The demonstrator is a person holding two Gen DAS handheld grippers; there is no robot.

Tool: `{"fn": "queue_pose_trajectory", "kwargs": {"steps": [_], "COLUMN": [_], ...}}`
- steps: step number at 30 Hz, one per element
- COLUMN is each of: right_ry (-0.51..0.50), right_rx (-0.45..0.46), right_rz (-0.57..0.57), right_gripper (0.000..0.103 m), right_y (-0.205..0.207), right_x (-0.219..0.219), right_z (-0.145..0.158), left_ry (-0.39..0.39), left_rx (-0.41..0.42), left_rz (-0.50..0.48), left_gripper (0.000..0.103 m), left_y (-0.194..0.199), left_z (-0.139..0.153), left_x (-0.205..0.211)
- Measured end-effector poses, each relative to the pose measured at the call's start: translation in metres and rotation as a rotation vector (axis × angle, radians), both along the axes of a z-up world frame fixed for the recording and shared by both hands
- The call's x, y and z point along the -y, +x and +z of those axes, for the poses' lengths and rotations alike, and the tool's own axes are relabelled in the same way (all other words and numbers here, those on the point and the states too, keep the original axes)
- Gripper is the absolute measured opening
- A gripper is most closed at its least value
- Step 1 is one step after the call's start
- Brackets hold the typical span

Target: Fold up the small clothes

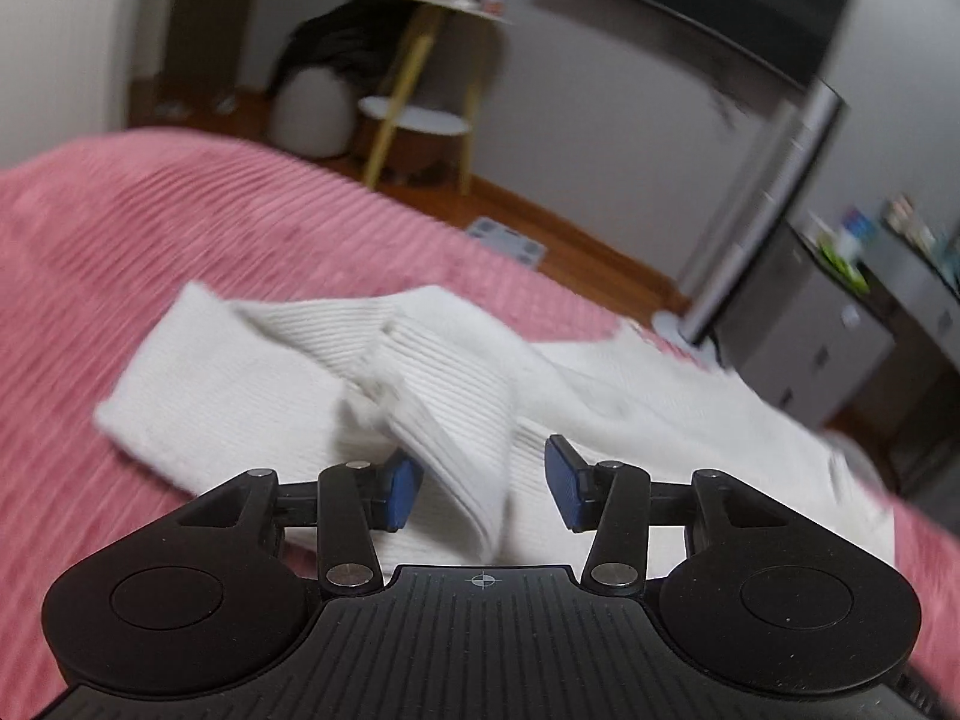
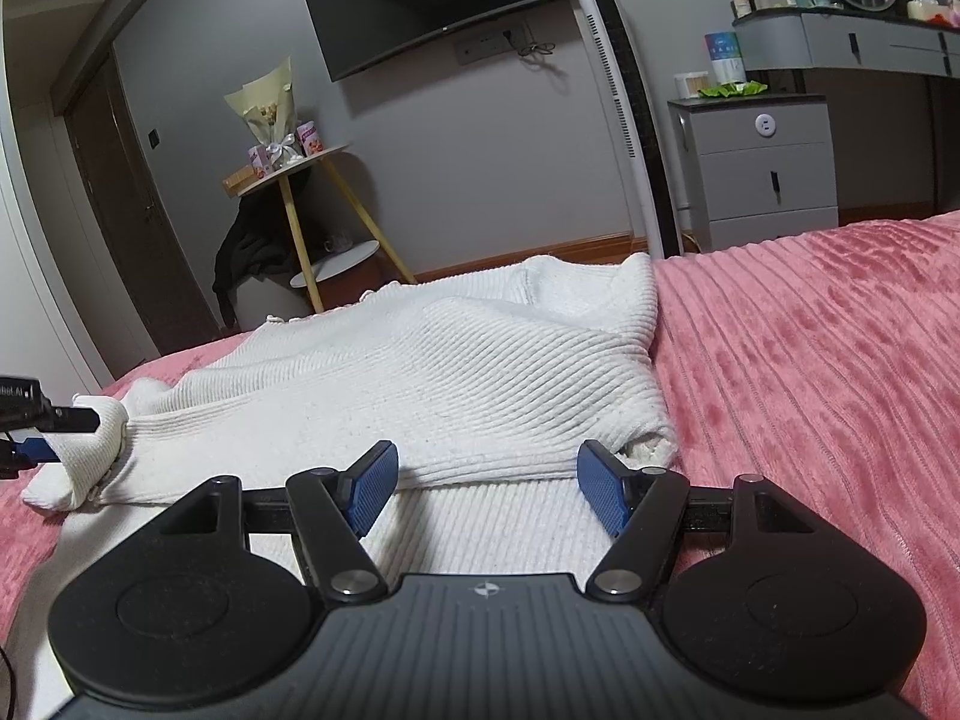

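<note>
Our white ribbed sweater (image 2: 420, 372) lies partly folded on the pink bedspread (image 2: 810, 360), sleeve still loose, while our left gripper (image 1: 480, 483) and right gripper (image 2: 486, 489) gape, holding nothing.

Home bedroom, pink bedspread (image 2: 810, 360), wall television (image 2: 432, 6), dressing table (image 2: 852, 42)

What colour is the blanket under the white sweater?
Pink, with a ribbed stripe texture; the blanket shows best in the right wrist view, beside the sweater.
</note>
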State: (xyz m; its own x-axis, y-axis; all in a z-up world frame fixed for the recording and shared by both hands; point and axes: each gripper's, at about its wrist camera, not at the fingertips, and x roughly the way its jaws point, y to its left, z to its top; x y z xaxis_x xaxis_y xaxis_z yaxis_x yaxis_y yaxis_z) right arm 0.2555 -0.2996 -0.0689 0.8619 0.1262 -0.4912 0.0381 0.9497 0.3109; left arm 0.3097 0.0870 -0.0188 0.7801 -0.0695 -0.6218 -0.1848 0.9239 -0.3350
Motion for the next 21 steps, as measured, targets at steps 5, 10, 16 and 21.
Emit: {"fn": "queue_pose_trajectory", "kwargs": {"steps": [5,10,16,21], "right_ry": [0.0,0.004,-0.006,0.057], "right_rx": [0.001,0.002,0.001,-0.033], "right_rz": [0.0,-0.001,-0.006,-0.012], "right_gripper": [0.067,0.067,0.067,0.063], "right_y": [0.0,0.001,0.001,-0.001], "right_x": [0.0,0.0,-0.003,-0.008], "right_z": [0.0,-0.001,0.001,0.014], "left_ry": [-0.001,0.09,0.029,0.115], "left_rx": [-0.009,-0.004,-0.023,-0.182], "left_rz": [-0.034,-0.237,-0.069,0.147], "left_gripper": [0.011,0.043,0.053,0.05], "left_y": [0.005,0.008,-0.025,-0.045], "left_z": [-0.001,0.002,0.002,-0.023], "left_x": [0.004,0.047,0.035,0.004]}}
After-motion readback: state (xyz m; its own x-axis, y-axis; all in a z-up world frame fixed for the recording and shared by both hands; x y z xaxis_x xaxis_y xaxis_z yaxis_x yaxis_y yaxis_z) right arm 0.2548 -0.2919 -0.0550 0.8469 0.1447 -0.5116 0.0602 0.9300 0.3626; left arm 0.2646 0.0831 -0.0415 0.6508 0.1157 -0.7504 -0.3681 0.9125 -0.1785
